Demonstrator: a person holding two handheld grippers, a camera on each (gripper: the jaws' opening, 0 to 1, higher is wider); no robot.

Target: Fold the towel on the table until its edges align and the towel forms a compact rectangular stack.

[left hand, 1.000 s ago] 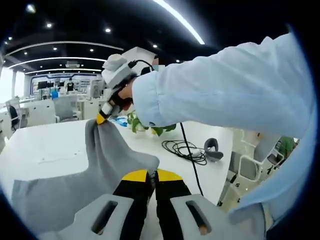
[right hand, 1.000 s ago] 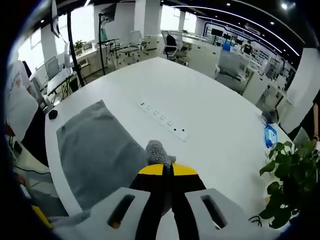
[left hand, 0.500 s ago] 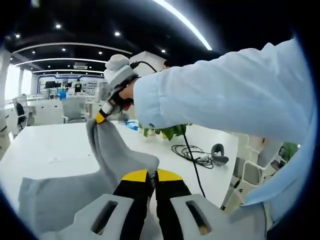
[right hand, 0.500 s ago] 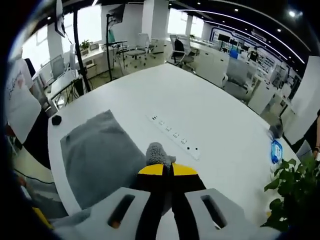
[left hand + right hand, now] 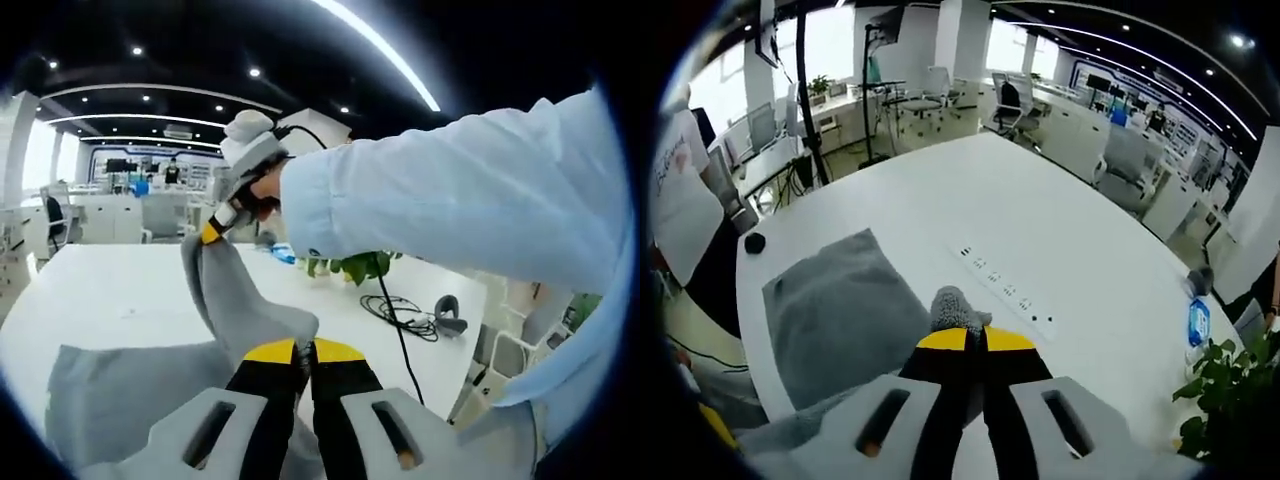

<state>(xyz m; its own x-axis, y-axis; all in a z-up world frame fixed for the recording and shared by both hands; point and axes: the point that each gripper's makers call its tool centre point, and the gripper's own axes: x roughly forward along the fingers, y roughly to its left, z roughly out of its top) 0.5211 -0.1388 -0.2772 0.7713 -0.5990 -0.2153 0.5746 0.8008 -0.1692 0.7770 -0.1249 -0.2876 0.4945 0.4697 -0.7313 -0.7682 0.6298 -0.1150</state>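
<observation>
A grey towel (image 5: 150,385) lies partly on the white table (image 5: 90,290), with two corners lifted off it. My left gripper (image 5: 303,352) is shut on one corner of the towel at the bottom of the left gripper view. In that view my right gripper (image 5: 211,232) comes in from the right, held by a hand with a light blue sleeve (image 5: 450,210), and pinches another raised corner. In the right gripper view my right gripper (image 5: 975,340) is shut on a tuft of the towel (image 5: 845,315), whose lower part rests flat on the table (image 5: 1040,240).
A white power strip (image 5: 1005,290) lies on the table beyond the towel. A green plant (image 5: 350,265), a coil of black cable (image 5: 405,315) and a dark headset (image 5: 445,310) sit at the table's far right. Office chairs and desks stand behind. A small black object (image 5: 755,242) rests near the table edge.
Both grippers have risen a little with the towel corners still held. The table and the flat part of the towel look farther below in the right gripper view.
</observation>
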